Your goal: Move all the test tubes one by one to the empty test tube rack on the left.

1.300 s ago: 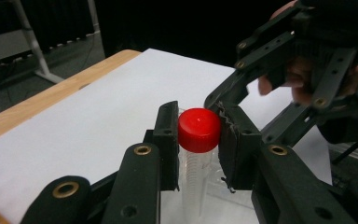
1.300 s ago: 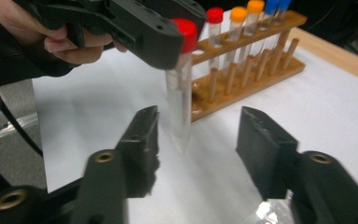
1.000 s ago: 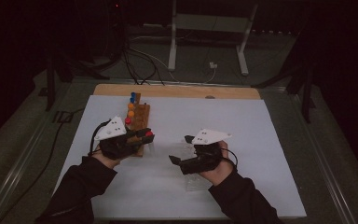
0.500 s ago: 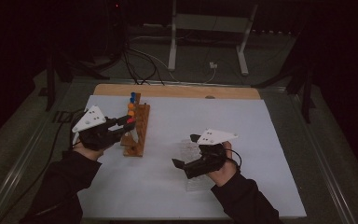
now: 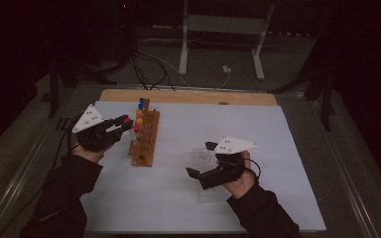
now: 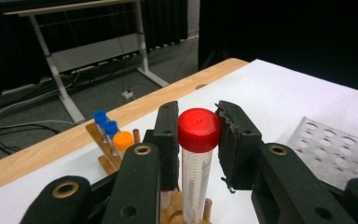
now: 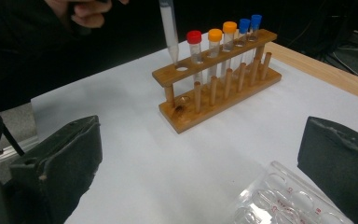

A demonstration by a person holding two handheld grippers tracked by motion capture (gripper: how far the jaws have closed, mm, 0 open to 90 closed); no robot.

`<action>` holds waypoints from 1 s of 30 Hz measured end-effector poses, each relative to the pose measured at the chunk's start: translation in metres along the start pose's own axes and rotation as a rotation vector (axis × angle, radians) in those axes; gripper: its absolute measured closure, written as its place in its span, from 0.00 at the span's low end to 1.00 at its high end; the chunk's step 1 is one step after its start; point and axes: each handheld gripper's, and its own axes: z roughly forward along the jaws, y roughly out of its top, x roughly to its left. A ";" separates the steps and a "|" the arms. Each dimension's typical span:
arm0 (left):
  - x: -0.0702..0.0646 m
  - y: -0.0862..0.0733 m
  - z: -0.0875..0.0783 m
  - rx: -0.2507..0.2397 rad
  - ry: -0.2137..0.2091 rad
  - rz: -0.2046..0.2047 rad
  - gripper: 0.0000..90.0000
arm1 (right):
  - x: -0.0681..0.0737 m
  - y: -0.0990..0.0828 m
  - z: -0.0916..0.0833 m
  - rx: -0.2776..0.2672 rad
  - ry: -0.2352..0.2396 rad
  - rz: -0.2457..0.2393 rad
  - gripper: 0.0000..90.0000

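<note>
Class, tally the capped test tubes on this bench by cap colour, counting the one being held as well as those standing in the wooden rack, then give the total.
Red caps: 2, one held in the left gripper as the held tube, one in the wooden rack as the racked red tube
Orange caps: 2
Blue caps: 2
Total: 6 tubes

A brown wooden test-tube rack (image 5: 145, 139) stands on the left of the white-covered bench (image 5: 278, 129), five capped tubes in it; a clear plastic well plate (image 5: 209, 171) lies to its right, nearer the person.
</note>
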 end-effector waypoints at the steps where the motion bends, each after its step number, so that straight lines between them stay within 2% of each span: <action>1: 0.001 -0.002 0.001 0.000 0.002 -0.006 0.80 | 0.000 0.000 0.000 -0.001 -0.002 -0.001 0.00; 9: 0.008 -0.024 0.013 0.022 0.008 -0.057 0.80 | -0.001 -0.002 -0.002 -0.006 0.000 0.005 0.00; 15: 0.005 -0.041 0.026 0.070 0.003 -0.056 0.80 | -0.002 -0.003 -0.002 -0.003 0.001 0.003 0.00; 21: 0.003 -0.050 0.034 0.115 0.006 -0.044 0.80 | -0.002 -0.004 -0.003 0.001 0.004 0.003 0.00; 30: 0.000 -0.052 0.032 0.109 0.006 -0.036 0.78 | -0.003 -0.004 -0.004 0.001 0.008 0.006 0.00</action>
